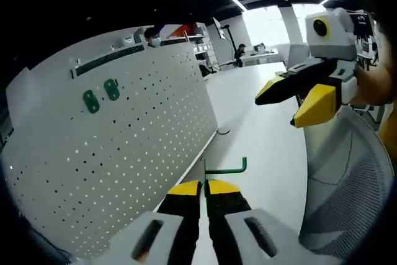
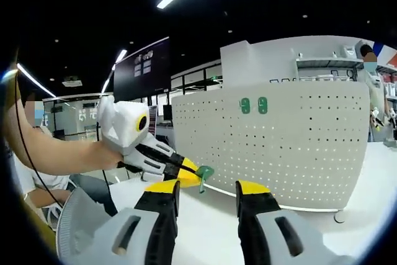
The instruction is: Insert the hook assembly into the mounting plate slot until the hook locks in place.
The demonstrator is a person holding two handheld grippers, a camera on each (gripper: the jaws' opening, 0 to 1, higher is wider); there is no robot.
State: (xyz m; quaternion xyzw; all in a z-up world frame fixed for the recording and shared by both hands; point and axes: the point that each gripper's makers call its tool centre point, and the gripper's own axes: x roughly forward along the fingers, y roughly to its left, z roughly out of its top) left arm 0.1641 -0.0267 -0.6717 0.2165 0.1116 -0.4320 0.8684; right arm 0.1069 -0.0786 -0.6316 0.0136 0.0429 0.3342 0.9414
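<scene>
A white pegboard mounting plate (image 1: 118, 153) stands upright on the table, with two green clips (image 1: 101, 95) near its top. In the left gripper view my left gripper (image 1: 205, 187) is shut on a thin green hook (image 1: 226, 167), held in the air just off the board's lower right edge. My right gripper (image 1: 276, 111) hangs open at the upper right, away from the board. In the right gripper view my right gripper (image 2: 208, 187) is open and empty. It faces the pegboard (image 2: 279, 147) with its green clips (image 2: 254, 105), and the left gripper (image 2: 186, 172) holds the hook (image 2: 205, 170).
The board stands on a white table (image 1: 267, 134) on a small foot (image 1: 223, 131). A grey mesh chair back (image 1: 347, 184) is close on the right. A person's arm (image 2: 56, 150) holds the left gripper. Shelves and people sit in the background.
</scene>
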